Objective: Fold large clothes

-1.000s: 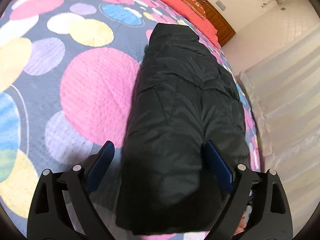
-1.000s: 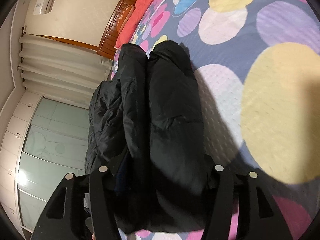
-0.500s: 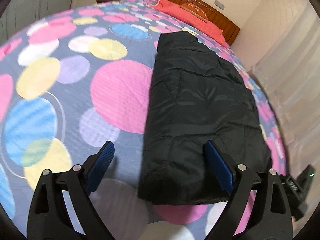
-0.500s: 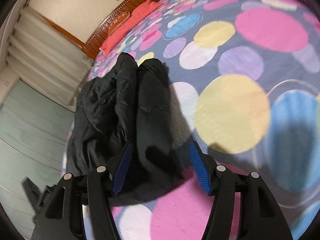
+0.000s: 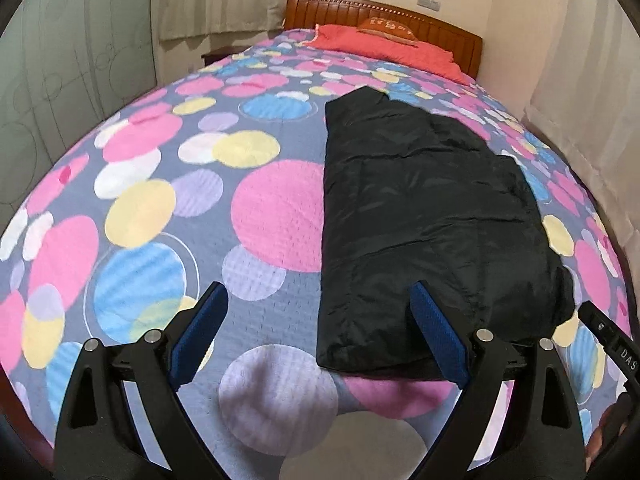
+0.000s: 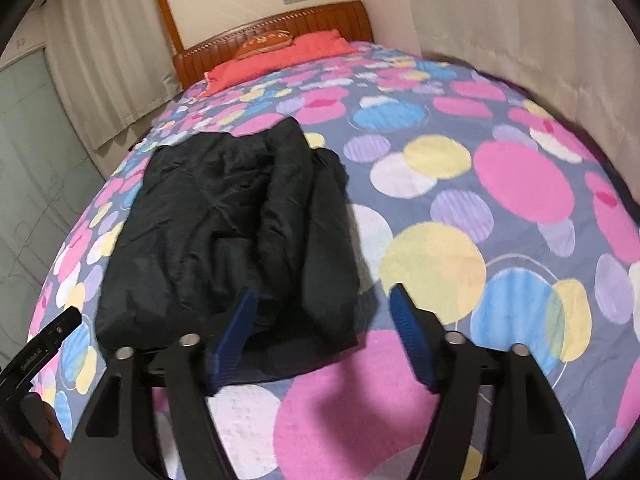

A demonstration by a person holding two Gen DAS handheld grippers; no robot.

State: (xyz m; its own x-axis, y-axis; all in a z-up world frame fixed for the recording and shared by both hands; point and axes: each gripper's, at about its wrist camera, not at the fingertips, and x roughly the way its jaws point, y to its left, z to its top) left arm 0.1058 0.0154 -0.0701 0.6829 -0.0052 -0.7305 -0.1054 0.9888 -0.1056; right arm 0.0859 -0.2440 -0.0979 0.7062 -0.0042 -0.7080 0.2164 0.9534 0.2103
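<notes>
A black padded coat (image 5: 420,216) lies folded into a long strip on the bed, running toward the headboard. It also shows in the right wrist view (image 6: 224,232), its right side rolled over in thick folds. My left gripper (image 5: 320,328) is open and empty, raised above the coat's near end. My right gripper (image 6: 322,328) is open and empty, raised over the coat's near right corner. The tip of the other gripper shows at the right edge of the left wrist view (image 5: 612,344) and the left edge of the right wrist view (image 6: 40,348).
The bed carries a grey spread (image 5: 160,208) with pink, yellow and blue circles. A red pillow (image 5: 384,46) and a wooden headboard (image 5: 384,12) stand at the far end. Curtains (image 6: 520,28) hang by the right side, glass doors (image 6: 28,160) by the left.
Both grippers let go of the coat's near end and pulled back and up, turning level. The coat now lies flat on the bed.
</notes>
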